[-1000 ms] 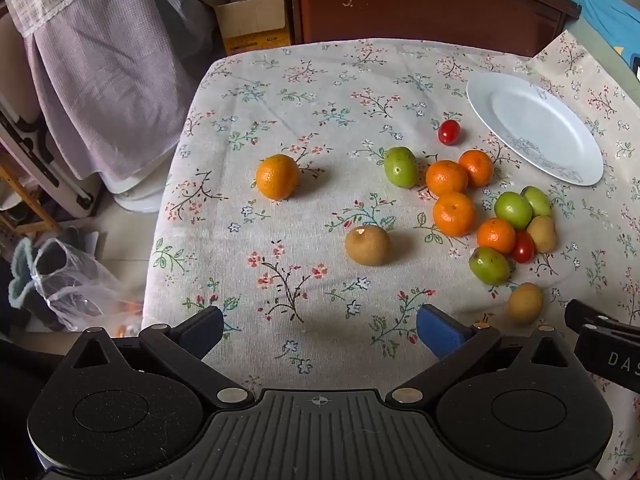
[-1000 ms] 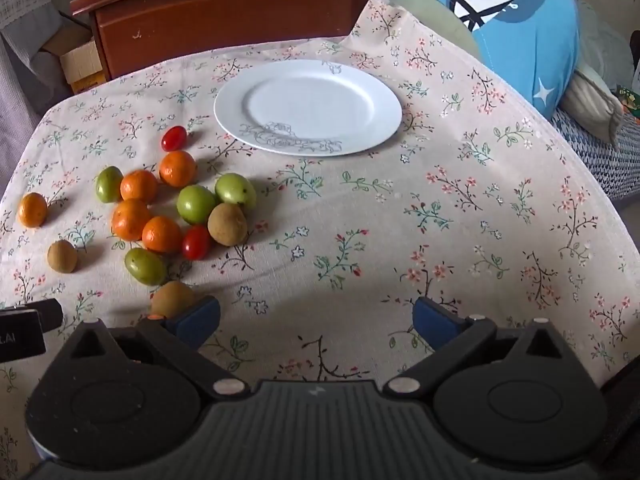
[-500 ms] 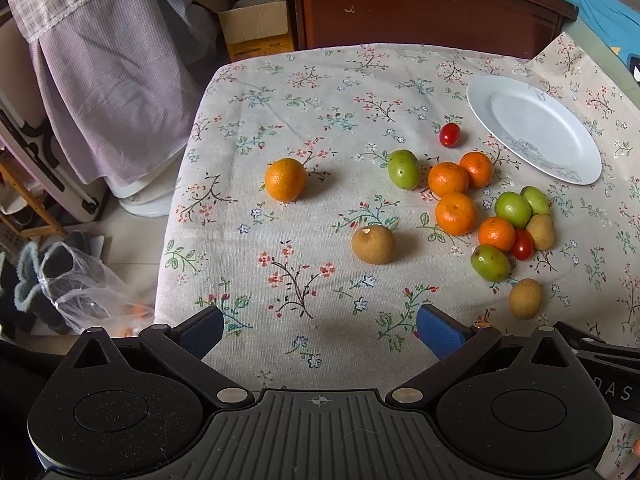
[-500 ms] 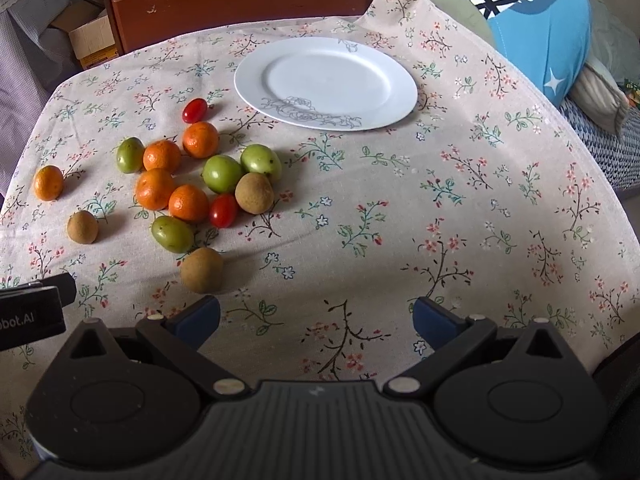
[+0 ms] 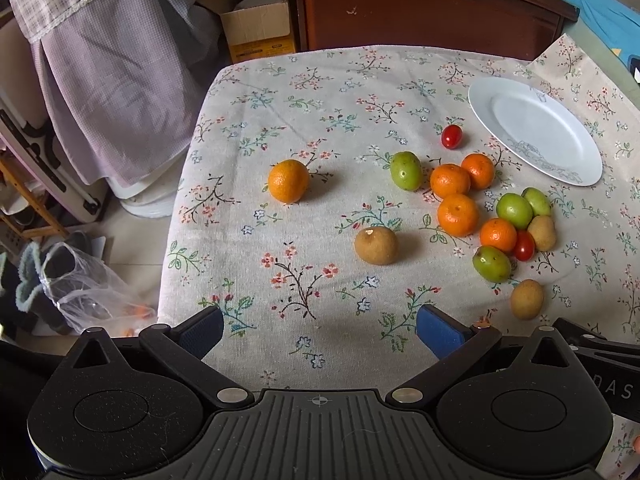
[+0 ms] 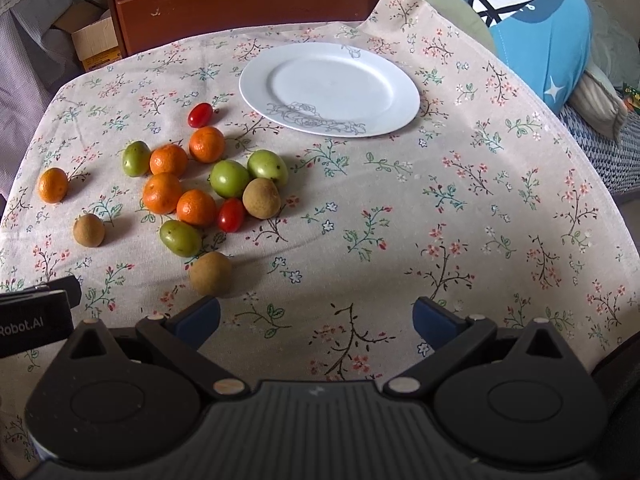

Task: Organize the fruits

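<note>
Floral tablecloth [image 6: 460, 208] covers the table, with a dark wood cabinet [image 6: 248, 0] behind it and a cardboard box [image 5: 260, 24] on the floor to its left. White plate [image 6: 330, 88] sits toward the far side with nothing on it.

Fruit all loose on the cloth, left of the plate. Main cluster: four of the oranges [image 6: 162, 193] packed close, green fruits [image 6: 229, 179] among them and at the edges, one cherry tomato [image 6: 231, 215] wedged between an orange and a brown fruit [image 6: 262, 198]. Second cherry tomato [image 6: 200, 115] lies apart, nearer the plate. Outliers: lone orange [image 5: 289, 181] and lone brown fruit [image 5: 376, 245] well left of the cluster, another brown fruit [image 6: 210, 273] nearest the grippers.

Left gripper [image 5: 320, 328]: fingers spread wide, nothing between them, above bare cloth at the near edge. Right gripper [image 6: 316, 316]: fingers also wide apart, nothing held; its left blue pad [image 6: 198, 318] is just beside the nearest brown fruit; contact unclear.
</note>
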Available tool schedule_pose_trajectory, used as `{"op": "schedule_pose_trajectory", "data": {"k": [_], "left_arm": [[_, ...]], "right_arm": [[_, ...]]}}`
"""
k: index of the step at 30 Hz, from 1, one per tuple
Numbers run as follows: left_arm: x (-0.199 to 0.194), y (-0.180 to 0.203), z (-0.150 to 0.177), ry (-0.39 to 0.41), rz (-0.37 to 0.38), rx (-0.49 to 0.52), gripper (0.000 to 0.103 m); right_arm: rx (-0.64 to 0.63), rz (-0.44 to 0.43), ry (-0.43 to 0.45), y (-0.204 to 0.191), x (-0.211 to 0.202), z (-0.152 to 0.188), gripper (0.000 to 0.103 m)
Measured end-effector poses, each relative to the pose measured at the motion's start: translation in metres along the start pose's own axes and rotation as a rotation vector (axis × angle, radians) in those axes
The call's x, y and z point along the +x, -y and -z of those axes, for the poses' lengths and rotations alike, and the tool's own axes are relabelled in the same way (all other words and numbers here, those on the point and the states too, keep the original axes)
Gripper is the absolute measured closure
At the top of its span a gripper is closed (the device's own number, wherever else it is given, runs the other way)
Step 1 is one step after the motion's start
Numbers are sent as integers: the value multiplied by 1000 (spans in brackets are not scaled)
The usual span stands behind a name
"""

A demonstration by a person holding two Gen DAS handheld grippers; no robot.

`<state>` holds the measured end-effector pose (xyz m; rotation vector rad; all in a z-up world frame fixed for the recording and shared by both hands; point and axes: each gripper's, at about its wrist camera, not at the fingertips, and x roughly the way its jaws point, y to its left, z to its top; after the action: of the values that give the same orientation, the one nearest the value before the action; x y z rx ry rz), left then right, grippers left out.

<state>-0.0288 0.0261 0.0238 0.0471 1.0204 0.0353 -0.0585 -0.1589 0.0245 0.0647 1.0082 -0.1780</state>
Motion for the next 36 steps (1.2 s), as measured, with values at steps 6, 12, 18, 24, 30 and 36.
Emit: {"op": "schedule_pose_trajectory", "data": {"k": [6, 12, 18, 24, 30, 36], "left_arm": [[0, 2, 2, 0, -6, 17, 0], [-1, 4, 3, 3, -6, 30, 0], [-2, 3, 3, 9, -16, 32, 0], [-3, 3, 3, 14, -20, 35, 0], [-4, 3, 4, 20, -23, 37, 0], [-4, 3, 4, 20, -25, 38, 1]], "right_arm": [[4, -4, 8, -1, -2, -2, 1], [-18, 2, 21, -7, -4, -2, 1], [-31, 8, 33, -10, -6, -2, 1], [-29, 9, 44, -10, -7, -2, 1], [-34, 14, 55, -11, -9, -1, 1], [-34, 12, 58, -11, -8, -1, 1]]}}
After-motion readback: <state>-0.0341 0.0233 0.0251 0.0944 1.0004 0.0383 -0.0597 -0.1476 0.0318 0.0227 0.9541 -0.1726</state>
